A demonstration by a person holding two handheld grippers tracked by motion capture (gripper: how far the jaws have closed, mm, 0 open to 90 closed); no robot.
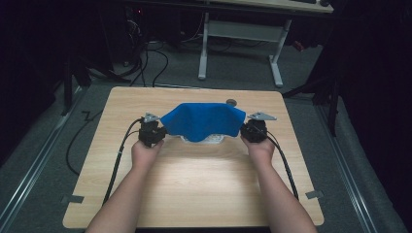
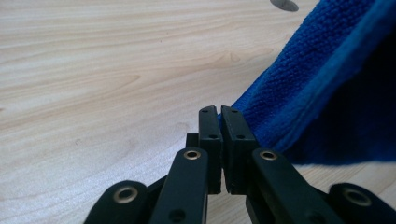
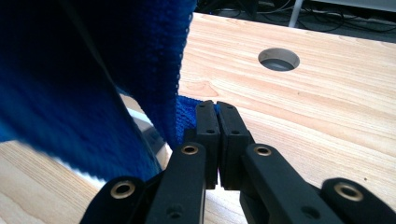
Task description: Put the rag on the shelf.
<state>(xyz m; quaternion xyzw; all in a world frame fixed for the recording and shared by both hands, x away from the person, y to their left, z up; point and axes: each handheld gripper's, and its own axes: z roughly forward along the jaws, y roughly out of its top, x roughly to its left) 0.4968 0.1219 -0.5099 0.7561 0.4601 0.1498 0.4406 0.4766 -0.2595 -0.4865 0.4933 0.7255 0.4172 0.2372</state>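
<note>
High view: I have the left gripper (image 1: 156,132) and the right gripper (image 1: 248,130) raised over the middle of the wooden surface (image 1: 194,189), one at each end of a blue cloth (image 1: 203,121). The cloth is stretched between them and sags in the centre, its lower edge hanging over a pale, shiny object (image 1: 204,141) that lies on the surface; I cannot identify that object from here. A small round hole (image 1: 231,102) sits in the surface just behind the cloth. Both forearms enter from the bottom edge, and a cable (image 1: 119,160) trails back from the left gripper.

Left gripper view: the left gripper (image 2: 219,112) has its jaws clenched, with hardly a gap between them. The blue cloth (image 2: 317,79) rises steeply away to the right from the jaw tips, its hemmed edge running straight to them, so I record the cloth corner as pinched. Bare wood grain lies beyond.

Right gripper view: the right gripper (image 3: 216,106) is likewise clenched, and a sliver of blue cloth (image 3: 187,112) shows right at the jaw tips, so I record it as gripped. The rest of the cloth hangs to the left, close to the lens. Under it, something reflective (image 3: 144,126) shows in part. The round hole (image 3: 279,59) lies farther off on the surface.
</note>
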